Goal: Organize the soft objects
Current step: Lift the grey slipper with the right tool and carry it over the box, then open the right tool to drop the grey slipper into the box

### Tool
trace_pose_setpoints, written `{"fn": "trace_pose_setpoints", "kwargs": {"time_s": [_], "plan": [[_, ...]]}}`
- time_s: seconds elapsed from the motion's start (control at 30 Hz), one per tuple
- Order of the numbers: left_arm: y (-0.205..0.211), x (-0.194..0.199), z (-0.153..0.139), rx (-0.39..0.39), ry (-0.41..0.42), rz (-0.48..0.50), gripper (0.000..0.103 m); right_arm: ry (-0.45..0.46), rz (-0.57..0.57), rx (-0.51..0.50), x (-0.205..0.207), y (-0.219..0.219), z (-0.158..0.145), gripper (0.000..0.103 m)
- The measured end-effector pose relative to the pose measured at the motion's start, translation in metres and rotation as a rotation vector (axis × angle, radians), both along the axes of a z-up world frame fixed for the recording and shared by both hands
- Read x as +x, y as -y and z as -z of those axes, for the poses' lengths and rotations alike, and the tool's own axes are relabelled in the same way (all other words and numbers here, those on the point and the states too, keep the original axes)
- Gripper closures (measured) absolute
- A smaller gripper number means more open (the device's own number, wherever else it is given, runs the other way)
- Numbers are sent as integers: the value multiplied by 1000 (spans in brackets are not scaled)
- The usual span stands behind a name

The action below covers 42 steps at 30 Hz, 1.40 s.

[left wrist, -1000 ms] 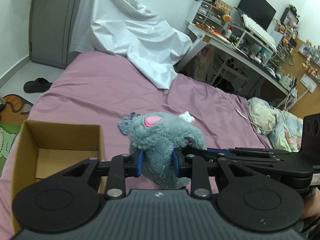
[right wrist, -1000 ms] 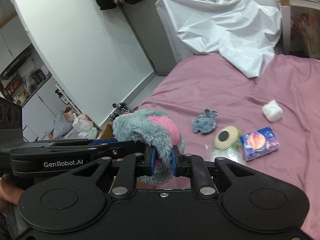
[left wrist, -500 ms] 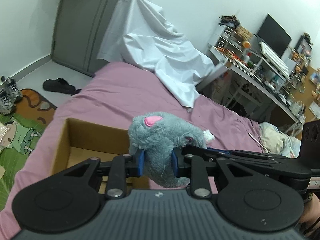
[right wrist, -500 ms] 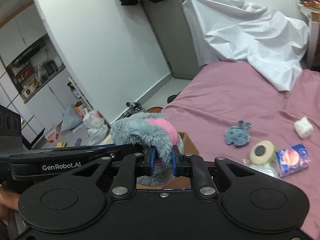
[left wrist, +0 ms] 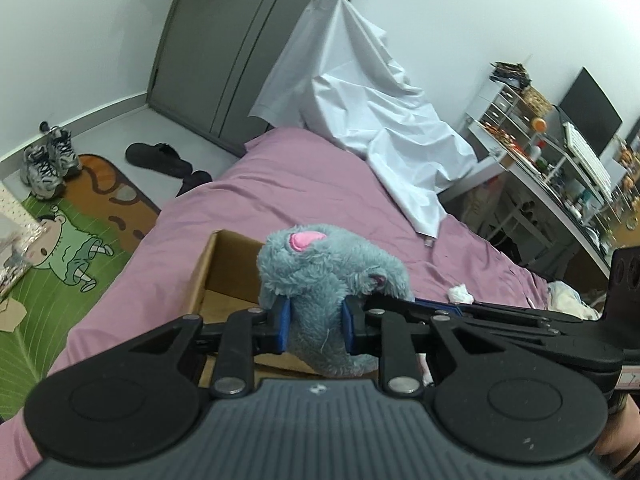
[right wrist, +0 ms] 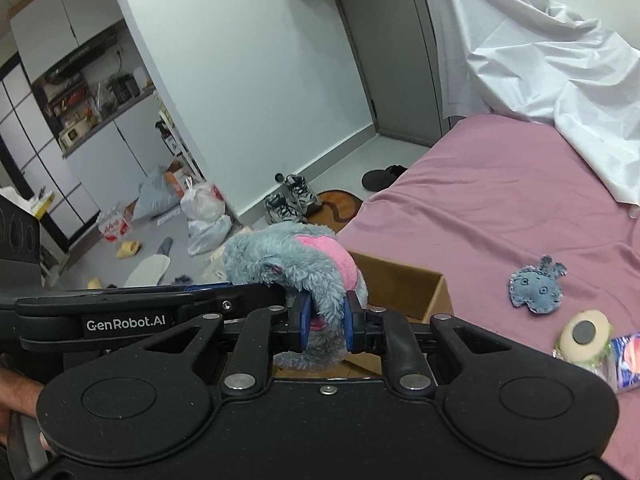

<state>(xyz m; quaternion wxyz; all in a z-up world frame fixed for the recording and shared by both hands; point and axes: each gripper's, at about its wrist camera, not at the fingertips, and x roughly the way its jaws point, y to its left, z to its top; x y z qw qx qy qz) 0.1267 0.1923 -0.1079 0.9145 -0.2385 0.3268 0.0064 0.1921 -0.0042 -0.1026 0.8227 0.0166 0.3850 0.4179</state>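
— so, what does the plush toy (left wrist: 328, 268) look like?
— shaggy grey-blue fur, pink patches, limp. left gripper (left wrist: 315, 322) and right gripper (right wrist: 326, 322) each pinch a fold of it, above the open cardboard box (left wrist: 224, 264) on the purple bedsheet (right wrist: 500, 208).

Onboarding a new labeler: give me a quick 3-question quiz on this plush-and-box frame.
1. True or false: both grippers are shut on the plush.
2. The box stands on: A) the floor B) the bed C) the desk.
3. Fill in: the left gripper and right gripper hold the plush above the ____.

Key: 1 true; 2 B; 3 box.
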Motion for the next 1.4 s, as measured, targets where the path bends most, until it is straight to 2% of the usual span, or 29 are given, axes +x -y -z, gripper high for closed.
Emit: {"fn": "trace_pose_setpoints", "kwargs": {"time_s": [0.57,0.7,0.77,0.83,0.93,1.0,1.03,1.13,1.23,1.4], "plan": [[-24,30,47,-64,-101,-62,79,-55,10,-89,19,-24,36,81],[-24,35,51,-64,-131,-67,77,-53,27,-97,21,-21,37,65],[-24,35,51,-44,-139,-73,76,-45,38,-104,20,-18,37,51],[-23,35,51,-33,-152,-81,75,-36,46,-112,20,-17,36,41],[-23,32,48,-28,-161,-98,68,-21,40,-100,16,-12,30,33],[-21,27,42,-10,-156,-121,62,4,67,-119,14,-10,24,18],[-21,26,39,-3,-156,-134,54,21,81,-126,14,-8,21,7],[-17,19,30,-5,-148,-142,39,57,92,-121,9,1,13,1],[-9,13,21,33,-145,-166,25,91,114,-153,4,9,9,0],[4,7,12,94,-165,-198,22,134,171,-190,-4,31,7,0]]}}
